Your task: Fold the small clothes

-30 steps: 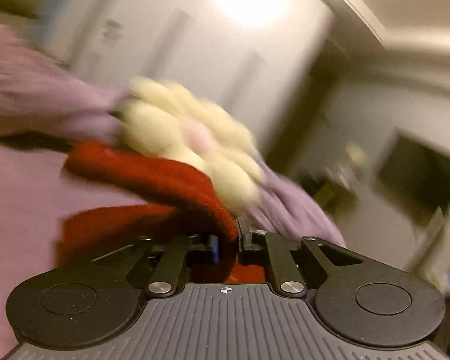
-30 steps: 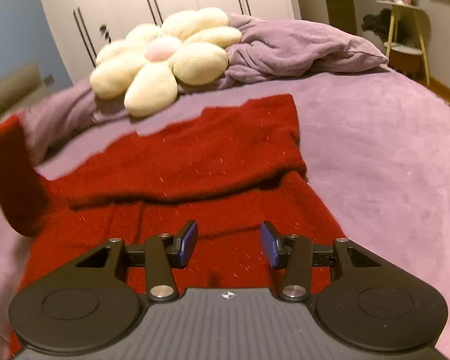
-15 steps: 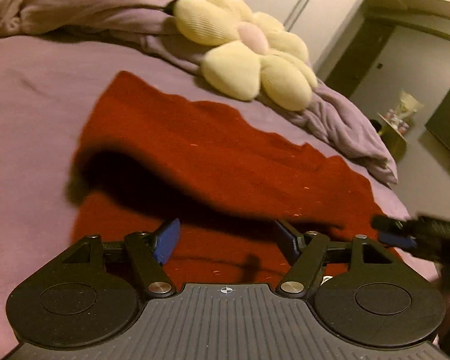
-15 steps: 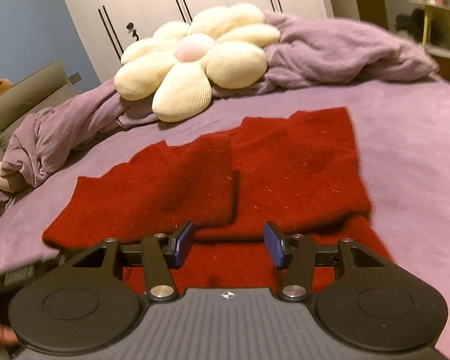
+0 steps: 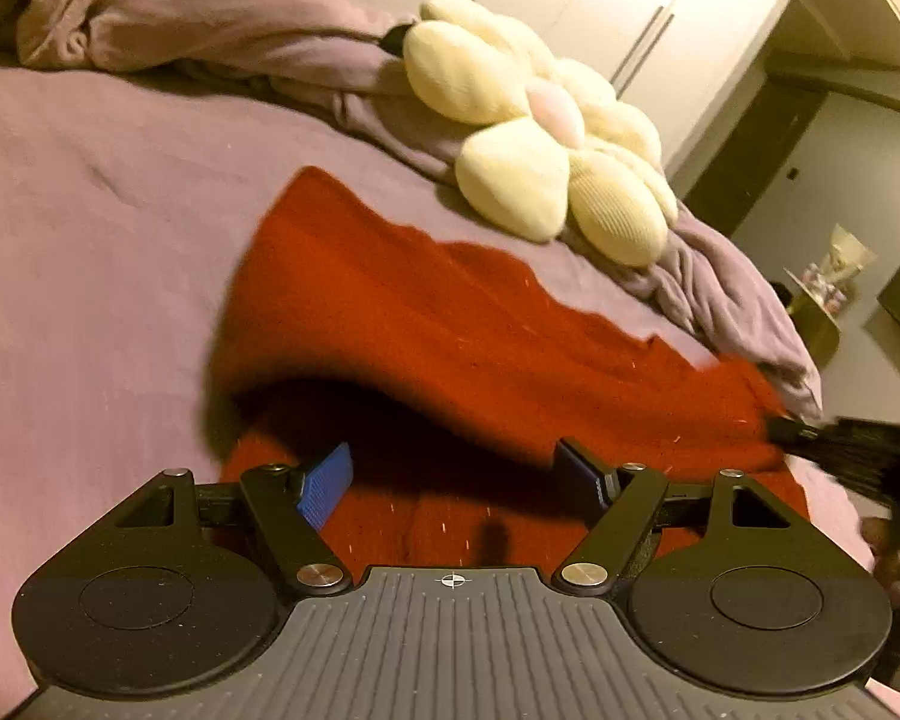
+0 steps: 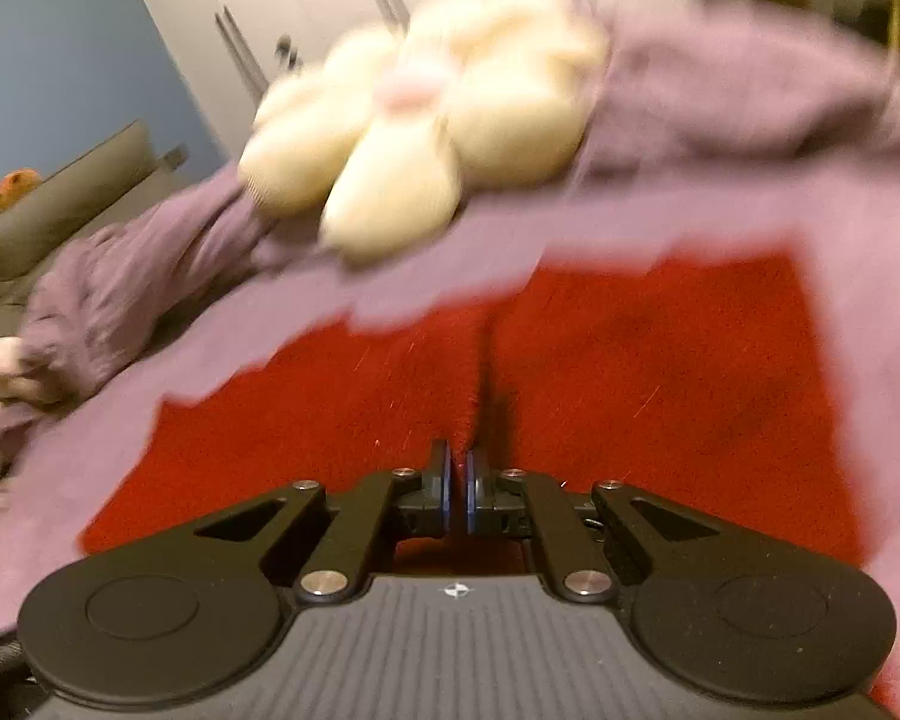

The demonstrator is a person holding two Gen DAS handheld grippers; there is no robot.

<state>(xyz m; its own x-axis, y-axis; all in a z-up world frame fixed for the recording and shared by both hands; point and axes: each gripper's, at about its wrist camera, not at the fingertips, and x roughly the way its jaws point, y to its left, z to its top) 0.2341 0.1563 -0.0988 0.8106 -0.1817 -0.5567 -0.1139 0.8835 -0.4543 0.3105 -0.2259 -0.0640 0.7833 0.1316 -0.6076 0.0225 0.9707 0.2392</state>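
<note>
The fingers (image 6: 473, 480) of the right gripper (image 6: 457, 495) have just been closing and now stand together, clamped on a raised ridge of the red fuzzy knitted garment (image 6: 630, 372). The fingers (image 5: 325, 483) of the left gripper (image 5: 459, 480) stand wide apart over the same garment, with nothing between them. The garment lies spread on the purple bed cover (image 5: 90, 228), partly doubled, with one loose flap arched above the lower layer at about 12 o'clock from the left gripper. The cream flower-shaped plush cushion (image 5: 534, 138) rests beyond it at about 1 o'clock.

I judge the risk to be in the pinch: it seems to hold only a thin ridge, so a pull may take one layer only, or the soft knit may slip out. The arched flap is not pressed down, so it may fall crooked and spoil the fold.
</note>
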